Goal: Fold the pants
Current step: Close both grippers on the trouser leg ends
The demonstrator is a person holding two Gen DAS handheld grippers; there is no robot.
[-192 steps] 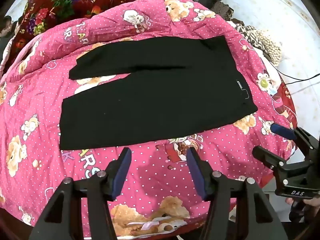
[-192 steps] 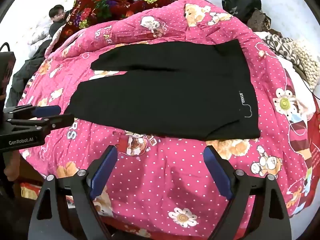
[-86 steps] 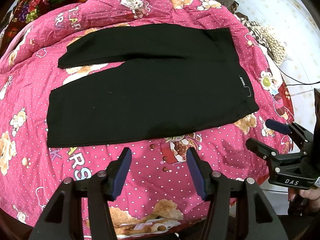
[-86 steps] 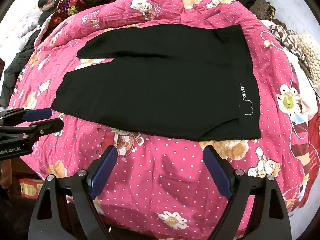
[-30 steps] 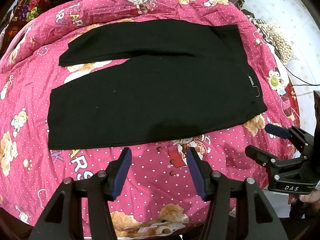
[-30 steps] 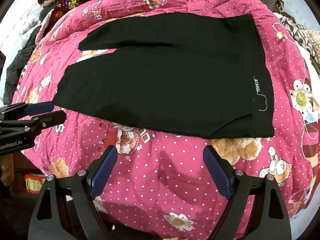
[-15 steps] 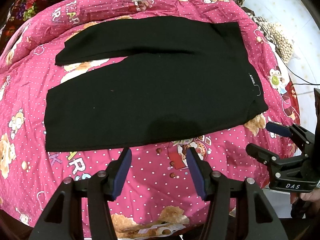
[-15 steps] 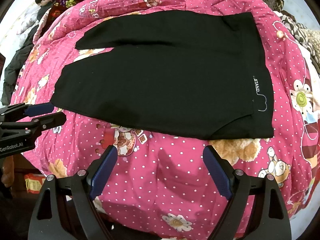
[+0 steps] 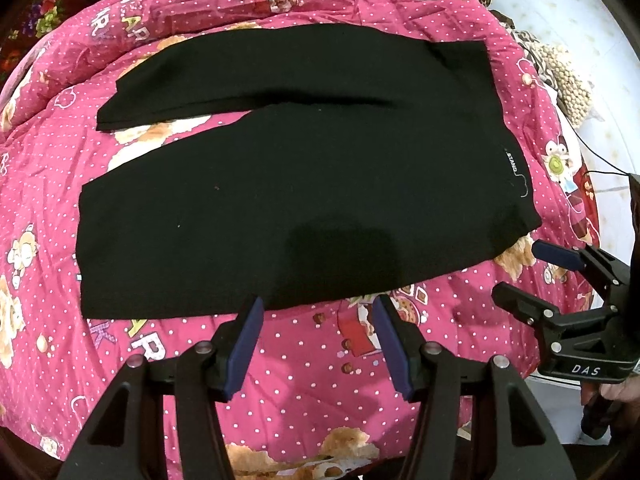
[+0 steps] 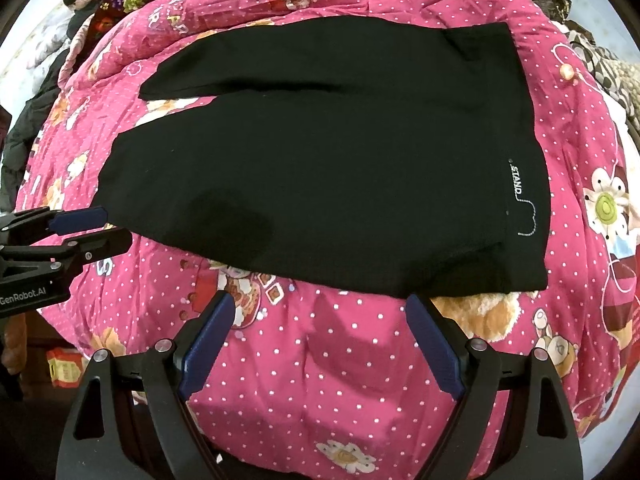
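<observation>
two tools, left tool and right tool (both released), hover over one pants.

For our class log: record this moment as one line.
black fabric pants: flat, unfolded on pink quilt | left gripper: open, empty | right gripper: open, empty

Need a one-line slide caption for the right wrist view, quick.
Open right gripper poised over the near edge of black pants spread flat on a pink quilt.
</observation>
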